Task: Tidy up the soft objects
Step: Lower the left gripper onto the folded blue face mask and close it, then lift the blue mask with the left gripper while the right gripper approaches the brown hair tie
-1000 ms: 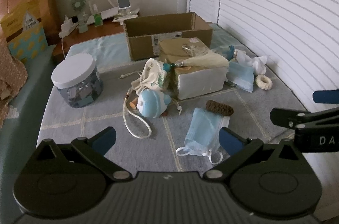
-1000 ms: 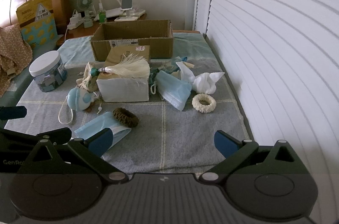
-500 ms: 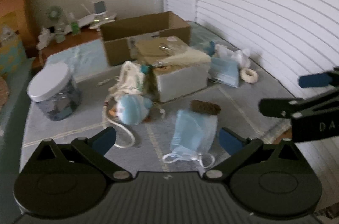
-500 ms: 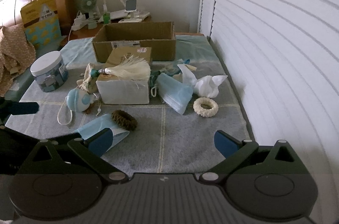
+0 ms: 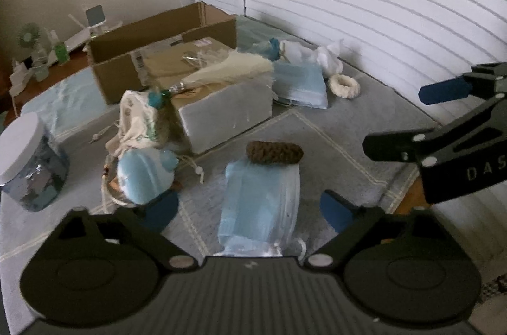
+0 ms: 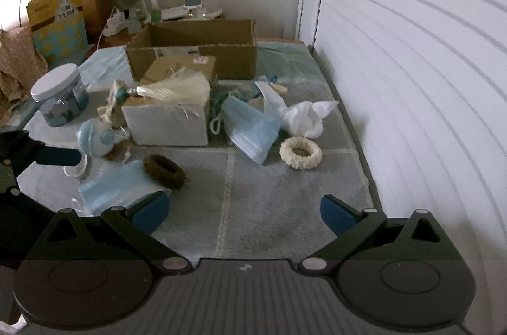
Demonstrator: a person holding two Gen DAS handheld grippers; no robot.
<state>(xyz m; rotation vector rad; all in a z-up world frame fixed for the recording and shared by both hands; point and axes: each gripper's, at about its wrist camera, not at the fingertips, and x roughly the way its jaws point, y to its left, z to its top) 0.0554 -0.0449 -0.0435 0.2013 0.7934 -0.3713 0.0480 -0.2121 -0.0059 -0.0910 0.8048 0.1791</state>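
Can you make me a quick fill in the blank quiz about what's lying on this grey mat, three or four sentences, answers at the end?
1. The dark brown scrunchie rests partly on a light ____ face mask.
2. The cream tassel lies on top of the ____ box.
3. The jar at the left has a ____ lid.
4. The cream scrunchie lies just in front of a crumpled ____ cloth.

Missing words: blue; white; white; white

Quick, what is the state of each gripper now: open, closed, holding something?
Left gripper: open, jaws just been closing, either side of the near blue face mask, not gripping it.
Right gripper: open, holding nothing.
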